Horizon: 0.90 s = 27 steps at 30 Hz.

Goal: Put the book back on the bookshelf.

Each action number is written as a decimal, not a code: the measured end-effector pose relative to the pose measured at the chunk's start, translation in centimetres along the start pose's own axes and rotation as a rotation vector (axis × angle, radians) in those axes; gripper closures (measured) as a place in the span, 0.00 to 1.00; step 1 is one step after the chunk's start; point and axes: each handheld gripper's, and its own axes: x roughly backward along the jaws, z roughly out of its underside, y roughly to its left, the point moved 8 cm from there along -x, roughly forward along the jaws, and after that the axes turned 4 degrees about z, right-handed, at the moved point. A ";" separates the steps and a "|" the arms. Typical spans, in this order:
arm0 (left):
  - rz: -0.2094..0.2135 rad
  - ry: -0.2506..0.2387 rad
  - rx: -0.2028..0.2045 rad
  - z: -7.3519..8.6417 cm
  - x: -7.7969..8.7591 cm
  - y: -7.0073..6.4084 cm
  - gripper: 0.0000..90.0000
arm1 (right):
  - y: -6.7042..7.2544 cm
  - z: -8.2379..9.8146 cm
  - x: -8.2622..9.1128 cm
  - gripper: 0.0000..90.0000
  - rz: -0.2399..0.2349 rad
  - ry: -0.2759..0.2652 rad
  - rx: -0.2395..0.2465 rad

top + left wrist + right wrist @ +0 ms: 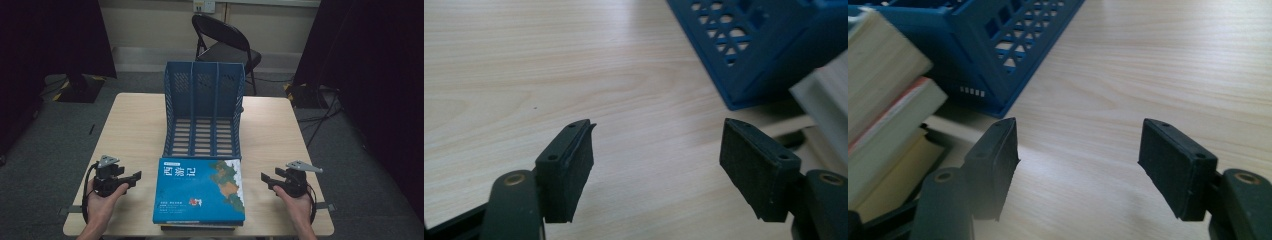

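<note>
Stack of books (199, 192) lies at table's (135, 130) near edge, blue cover up, possibly touching the blue file rack (204, 107) behind. Left gripper (131, 179) and right gripper (267, 179) flank it, jaws spread wide, empty.

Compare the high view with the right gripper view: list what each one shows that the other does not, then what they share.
High view alone: the top book's blue cover, the folding chair behind the table, the left tool, open, and both hands.

Right gripper view alone: the page edges of the stacked books, seen from the side, and the inner pads of the open right tool.

Shared: the blue file rack and the pale wood table.
</note>
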 end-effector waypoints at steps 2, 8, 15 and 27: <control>0.004 0.003 -0.029 -0.1 0.4 -0.4 0.34 | 0.6 -0.3 0.3 0.39 -0.014 -0.004 0.009; 0.069 -0.014 -0.057 -0.6 1.4 -2.0 0.33 | 2.5 -2.0 1.6 0.52 -0.061 -0.038 0.053; 0.128 -0.060 -0.073 -1.7 2.0 -3.7 0.36 | 5.3 -4.4 2.1 0.57 -0.146 -0.079 0.109; 0.224 -0.055 -0.169 -4.4 2.6 -7.8 0.49 | 9.9 -7.9 0.2 0.67 -0.223 -0.083 0.216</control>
